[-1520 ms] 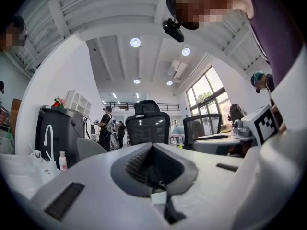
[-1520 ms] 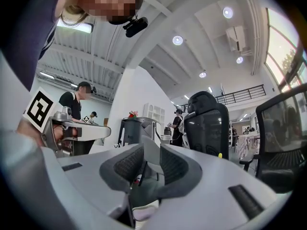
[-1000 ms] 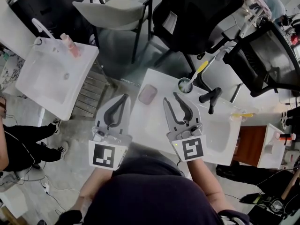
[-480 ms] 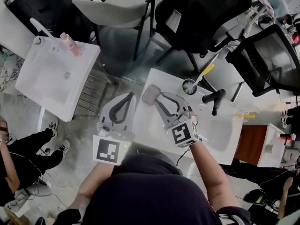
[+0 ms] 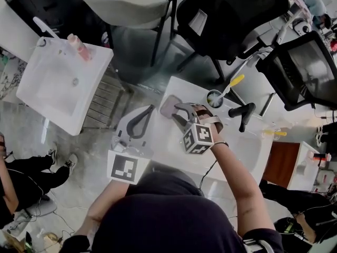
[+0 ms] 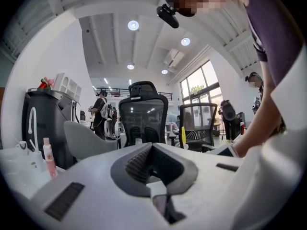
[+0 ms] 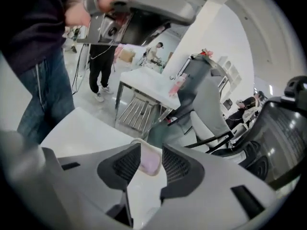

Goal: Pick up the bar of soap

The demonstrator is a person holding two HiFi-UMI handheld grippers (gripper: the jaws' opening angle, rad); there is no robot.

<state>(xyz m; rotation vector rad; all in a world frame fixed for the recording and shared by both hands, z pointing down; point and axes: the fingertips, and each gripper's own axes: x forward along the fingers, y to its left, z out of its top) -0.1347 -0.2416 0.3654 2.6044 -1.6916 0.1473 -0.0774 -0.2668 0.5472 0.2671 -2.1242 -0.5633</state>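
1. The person's left arm reaches down beside the near edge of a white sink (image 5: 243, 151), and the right arm reaches over it. Each hand holds a gripper.
2. The left gripper (image 5: 149, 110) hangs just off the sink's left edge, over the floor. Its jaws are together, tips meeting, with nothing between them.
3. The right gripper (image 5: 177, 114) is turned to the left over the sink's far left corner. Its jaws are opening.
4. The bar of soap (image 5: 168, 105), pale pink, lies on that corner of the sink. In the right gripper view it sits between the two ribbed pads (image 7: 126, 166). I cannot tell whether either pad touches it.
5. Farther along the sink's back edge, to the right, stands a cup (image 5: 214, 97) with a yellow-handled toothbrush (image 5: 232, 83) in it. Just right of the cup is a black tap (image 5: 241, 113).
6. Beyond the sink are a black office chair (image 5: 231, 9) and a grey chair (image 5: 131, 7).
7. Well apart to the left is a second white sink (image 5: 52, 86), with a pink bottle (image 5: 79, 47) on its far rim.
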